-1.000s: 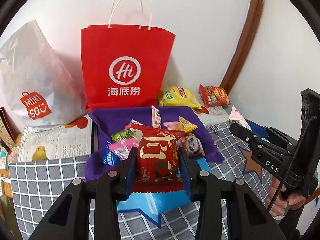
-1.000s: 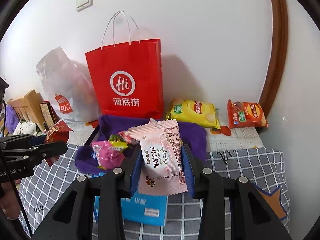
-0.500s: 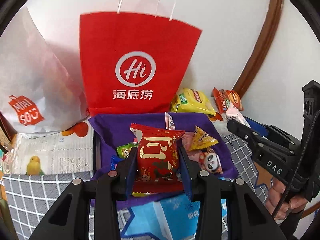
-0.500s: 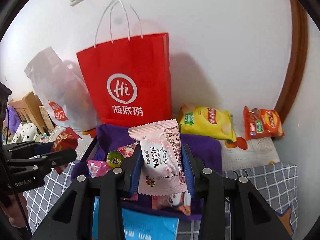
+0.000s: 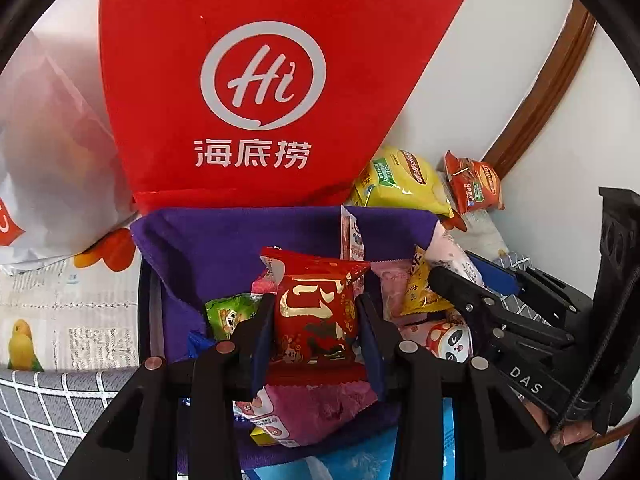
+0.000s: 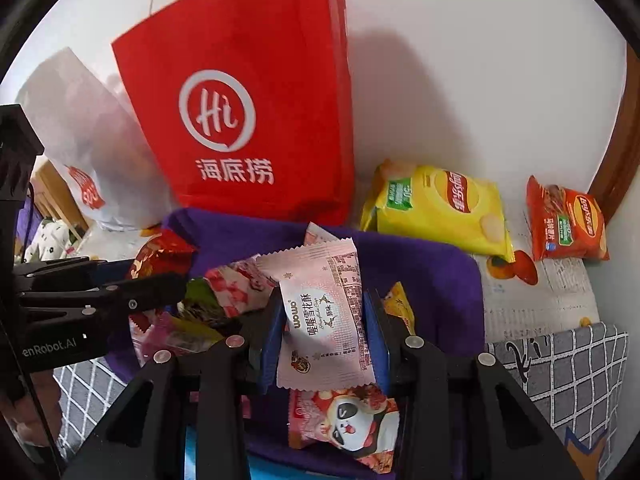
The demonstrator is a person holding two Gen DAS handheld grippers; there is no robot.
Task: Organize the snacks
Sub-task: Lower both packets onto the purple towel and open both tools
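Observation:
My left gripper (image 5: 316, 320) is shut on a red snack packet with gold lettering (image 5: 316, 312), held over the purple-lined box (image 5: 224, 240) of small snacks. My right gripper (image 6: 326, 332) is shut on a pale pink snack packet (image 6: 324, 316), over the same purple box (image 6: 432, 276). Each gripper shows at the side of the other's view: the right gripper (image 5: 452, 276) at the right, the left gripper (image 6: 168, 276) with its red packet at the left. Several wrapped snacks lie in the box, among them a panda packet (image 6: 348, 424) and a green one (image 5: 228, 314).
A red paper bag (image 5: 256, 92) stands against the wall right behind the box. A white plastic bag (image 6: 88, 148) sits to its left. A yellow chip bag (image 6: 440, 208) and an orange chip bag (image 6: 564, 220) lie at the right. A grey checked cloth (image 6: 568, 368) covers the surface.
Both grippers have moved forward and down toward the purple box, each keeping its packet. The red bag and the snacks in the box now look much larger and closer.

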